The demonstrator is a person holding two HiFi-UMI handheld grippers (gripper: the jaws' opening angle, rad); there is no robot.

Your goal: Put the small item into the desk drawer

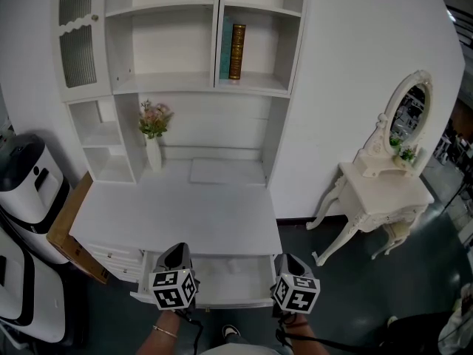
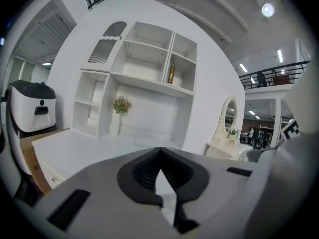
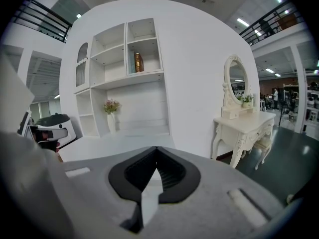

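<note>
The white desk has its front drawer pulled out, seen in the head view between my two grippers. A faint small pale shape lies on the drawer floor; I cannot tell what it is. My left gripper hovers over the drawer's left end, and its jaws meet at the tips with nothing between them. Over the drawer's right corner, my right gripper is also shut and empty. Both point toward the desk's back wall.
A vase of pink flowers stands at the desk's back left under white shelves holding a brown book. An ornate white dressing table with an oval mirror stands at the right. A white machine and a wooden board are at the left.
</note>
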